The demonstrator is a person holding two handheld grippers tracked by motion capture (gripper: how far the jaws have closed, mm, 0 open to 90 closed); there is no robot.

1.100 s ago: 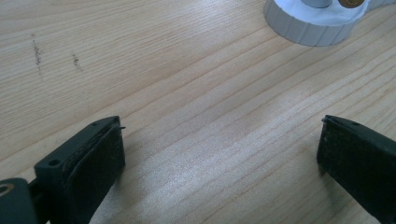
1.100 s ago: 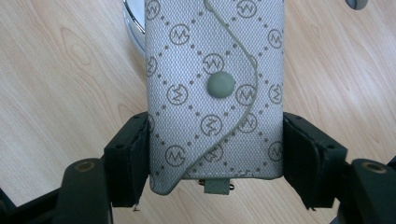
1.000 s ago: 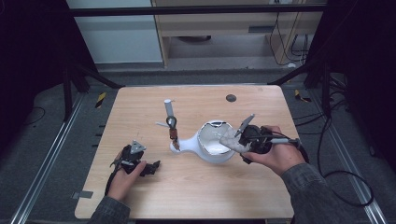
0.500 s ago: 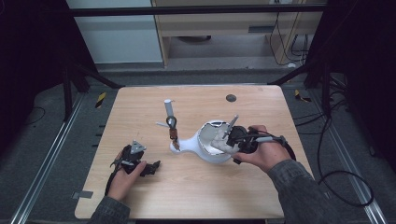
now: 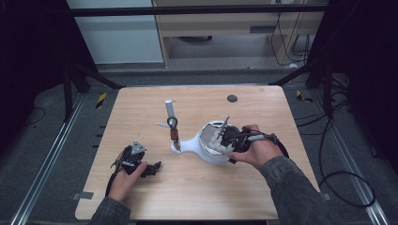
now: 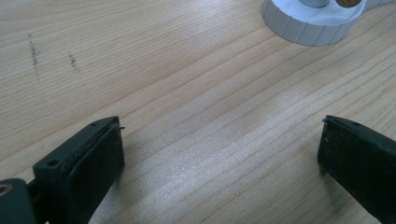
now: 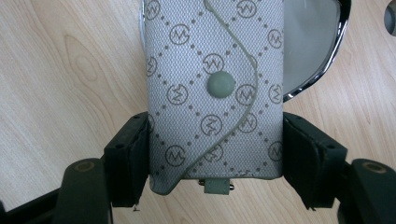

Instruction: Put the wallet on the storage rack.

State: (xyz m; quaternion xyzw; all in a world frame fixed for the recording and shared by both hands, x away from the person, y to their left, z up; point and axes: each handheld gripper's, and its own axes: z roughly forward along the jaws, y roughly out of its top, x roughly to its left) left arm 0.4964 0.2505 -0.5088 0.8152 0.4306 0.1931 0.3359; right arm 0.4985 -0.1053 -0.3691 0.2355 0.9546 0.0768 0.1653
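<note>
- Two hands come in from the near edge of the pale wooden table (image 5: 197, 197), each in a grey sleeve and each holding a black two-jaw gripper.
- Nearest, at the left, the left hand (image 5: 126, 176) rests low on the tabletop with its forearm angled in from the bottom edge; the left gripper (image 5: 155, 166) lies almost level and points across the table toward the right.
- Seen from the left gripper view, the left gripper (image 6: 219, 144) has its jaws spread wide, with bare wood grain between them and nothing held.
- Farther in, at the right, the right hand (image 5: 256, 150) is wrapped around its gripper, the forearm slanting in from the lower right and the wrist turned toward the table's middle.
- Between its jaws the right gripper (image 7: 215, 149) clamps a grey monogram-patterned fabric key pouch with a round snap button (image 7: 215, 88), one pad pressed on each long side.
- That pouch hangs over the round white bowl-shaped dish with a chrome rim (image 5: 206, 152), which sits just right of the table's middle.
- Beyond the dish's spout-like end stands a white upright stand carrying a dark ring and a brown tag (image 5: 172, 129).
- Farthest, a small dark round disc (image 5: 232, 98) lies near the far edge.
</note>
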